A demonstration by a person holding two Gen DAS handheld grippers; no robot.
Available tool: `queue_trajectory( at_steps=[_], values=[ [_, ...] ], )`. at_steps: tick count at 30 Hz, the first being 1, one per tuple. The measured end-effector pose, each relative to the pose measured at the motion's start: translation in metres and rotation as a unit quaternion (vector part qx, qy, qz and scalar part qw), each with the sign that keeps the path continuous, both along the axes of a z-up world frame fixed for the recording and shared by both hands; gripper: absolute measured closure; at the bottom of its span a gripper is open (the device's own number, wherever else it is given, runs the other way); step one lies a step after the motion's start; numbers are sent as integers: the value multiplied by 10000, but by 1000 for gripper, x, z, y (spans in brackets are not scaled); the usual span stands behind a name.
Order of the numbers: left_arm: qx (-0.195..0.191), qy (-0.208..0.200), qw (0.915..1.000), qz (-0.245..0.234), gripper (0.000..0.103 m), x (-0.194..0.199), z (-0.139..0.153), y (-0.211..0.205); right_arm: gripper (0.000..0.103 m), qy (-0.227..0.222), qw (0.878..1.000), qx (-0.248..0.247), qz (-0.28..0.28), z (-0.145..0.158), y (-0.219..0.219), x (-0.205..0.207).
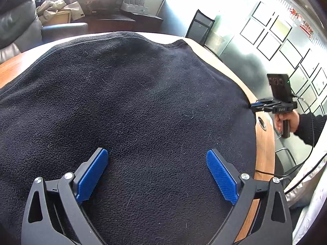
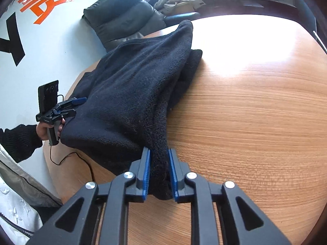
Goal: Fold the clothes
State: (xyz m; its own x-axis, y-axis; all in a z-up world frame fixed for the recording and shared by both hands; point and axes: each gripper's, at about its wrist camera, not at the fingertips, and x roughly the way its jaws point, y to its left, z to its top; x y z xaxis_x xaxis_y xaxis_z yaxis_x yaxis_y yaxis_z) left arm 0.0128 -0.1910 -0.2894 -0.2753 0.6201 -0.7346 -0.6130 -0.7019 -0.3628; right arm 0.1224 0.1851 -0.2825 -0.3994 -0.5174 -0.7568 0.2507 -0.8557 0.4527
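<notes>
1. The wooden table [image 2: 255, 106] is the biggest thing here; it is round-edged, and bright light falls on its far part.
2. The dark fleece garment [image 1: 132, 94] lies on this table. In the left wrist view it is spread wide and almost flat. In the right wrist view one side of it is lifted off the wood and hangs like a tent toward the camera.
3. The right gripper [image 2: 159, 173] is clenched on a bunched corner of the fleece; the blue pads press the cloth from both sides. In the left wrist view the same tool sits at the garment's right edge.
4. The left gripper [image 1: 157, 175] is released: its jaws stand wide apart above the cloth, with nothing between the pads.
5. I judge the step in hand to be the start of a fold: one corner is taken, the second is not yet taken.
6. The next move, I think, asks the left gripper to go down and close on its own edge, so that both corners can be carried over together and the layers stay even.
</notes>
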Motion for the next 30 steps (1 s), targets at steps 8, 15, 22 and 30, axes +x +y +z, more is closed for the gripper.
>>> queue_trajectory(
  at_steps=[8,15,22,30],
  values=[
    [-60,119,9999,-10,4,8,-1,2,81,172,9936,1029,424,30,11,22],
    [-104,125,9999,-47,4,9,-1,5,76,483,9717,2189,747,9,-40,23],
    [-121,184,9997,-70,4,13,-2,9,82,235,9578,2816,-518,22,8,21],
    [-179,163,9997,-72,4,15,-2,7,82,914,9588,2639,527,21,-76,-20]
  ],
)
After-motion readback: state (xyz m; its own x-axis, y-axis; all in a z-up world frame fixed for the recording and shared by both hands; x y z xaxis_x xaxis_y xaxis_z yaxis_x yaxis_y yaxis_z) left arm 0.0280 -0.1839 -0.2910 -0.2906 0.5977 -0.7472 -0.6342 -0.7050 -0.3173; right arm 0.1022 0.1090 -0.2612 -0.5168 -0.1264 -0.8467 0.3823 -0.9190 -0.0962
